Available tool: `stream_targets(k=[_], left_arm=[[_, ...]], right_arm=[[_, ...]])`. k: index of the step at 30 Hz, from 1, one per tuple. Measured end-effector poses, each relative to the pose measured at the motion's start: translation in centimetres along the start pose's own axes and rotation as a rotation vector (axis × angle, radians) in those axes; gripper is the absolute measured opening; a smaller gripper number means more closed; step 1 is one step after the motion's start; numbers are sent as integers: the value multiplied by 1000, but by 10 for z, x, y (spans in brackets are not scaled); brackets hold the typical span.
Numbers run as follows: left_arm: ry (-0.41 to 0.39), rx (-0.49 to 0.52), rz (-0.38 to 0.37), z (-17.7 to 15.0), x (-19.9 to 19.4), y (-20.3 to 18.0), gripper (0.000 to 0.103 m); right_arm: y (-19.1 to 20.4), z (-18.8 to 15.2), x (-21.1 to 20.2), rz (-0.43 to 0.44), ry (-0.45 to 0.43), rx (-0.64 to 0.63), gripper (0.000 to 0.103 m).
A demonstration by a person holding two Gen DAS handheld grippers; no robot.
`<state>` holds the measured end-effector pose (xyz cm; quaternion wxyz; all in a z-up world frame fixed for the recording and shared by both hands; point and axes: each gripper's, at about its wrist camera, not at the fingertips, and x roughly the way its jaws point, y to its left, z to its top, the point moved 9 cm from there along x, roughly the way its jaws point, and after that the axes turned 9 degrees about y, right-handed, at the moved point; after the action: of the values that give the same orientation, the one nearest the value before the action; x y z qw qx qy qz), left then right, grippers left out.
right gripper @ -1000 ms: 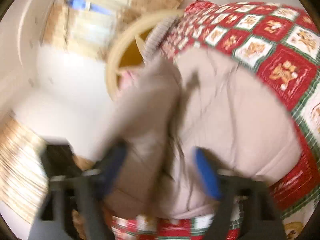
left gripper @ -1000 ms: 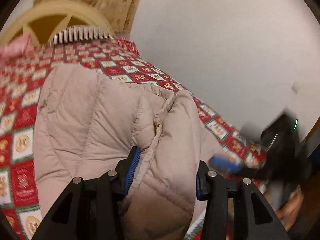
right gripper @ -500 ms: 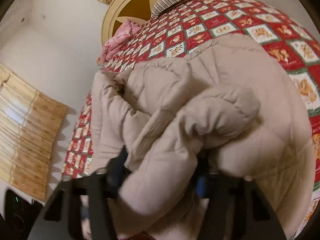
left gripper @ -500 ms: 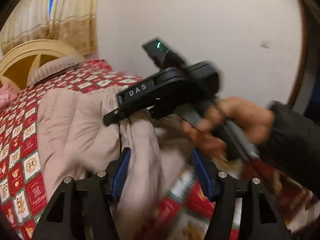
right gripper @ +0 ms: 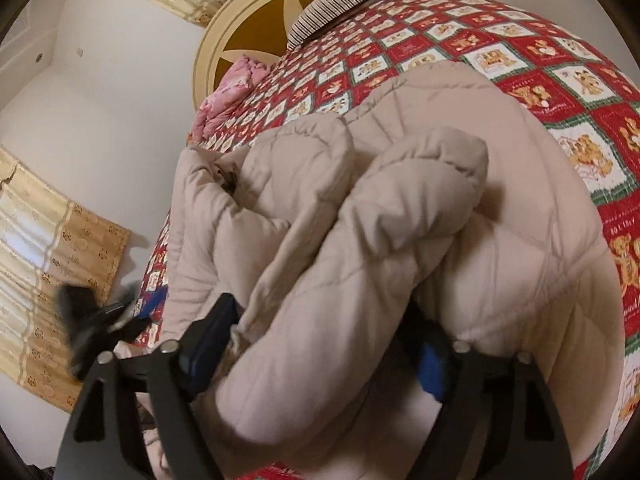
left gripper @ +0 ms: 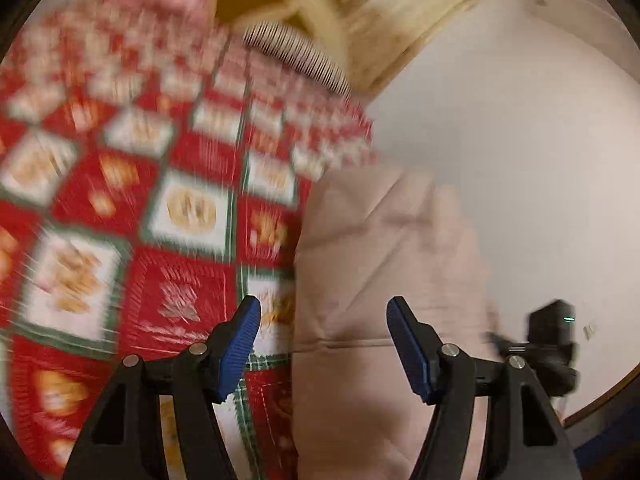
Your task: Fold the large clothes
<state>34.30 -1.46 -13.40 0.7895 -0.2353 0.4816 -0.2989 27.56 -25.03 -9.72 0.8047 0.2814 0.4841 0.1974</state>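
- Beige padded jacket [right gripper: 400,248] fills the frame centre, bunched on the bed [right gripper: 560,64], only partly folded.
- Right gripper [right gripper: 320,354] fingers clamp a thick fold.
- Left gripper [left gripper: 322,344] fingers spread, empty; flattening remains.

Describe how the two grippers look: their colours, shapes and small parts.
The left gripper has two black angular plastic arms with triangular cut-outs and silver screws. Its fingers carry ribbed blue pads. The right gripper has the same black frame, silver screws and blue pads. No cables, markings or sleeves are visible.
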Motion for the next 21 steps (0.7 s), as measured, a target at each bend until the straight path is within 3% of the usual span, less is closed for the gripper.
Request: stream_targets(k=[2,3,5,10,14,16,17,18,21], left_arm=[[50,-119,-90,-11,29,6,66],[31,-173,-143,-19,32,5,66],[-1,-188,-176,-24,31,-3,66],[-74,-35,-104,-32,19,-42,66],[-123,79,-30,-40,15,-63,66],[-148,80,-21,-45,14,-61,66],[-154,63,-20,-45,14,-56,66],[-158,39,-26,-43,15,-51,66],[-167,-13,-46,-33,15,-46,66]], right_arm=[[3,-2,-12,14,-12,24,94],[5,-4,-20,13,-26,27,97],[12,-9,-32,1,-35,14,103],[46,-8,-28,-90,22,-84,103],[57,7,5,-284,74,-177,103],[66,14,20,-430,40,-288,89],[72,16,26,-481,21,-353,66],[81,17,30,-493,9,-405,51],[116,18,27,-405,-18,-537,32]])
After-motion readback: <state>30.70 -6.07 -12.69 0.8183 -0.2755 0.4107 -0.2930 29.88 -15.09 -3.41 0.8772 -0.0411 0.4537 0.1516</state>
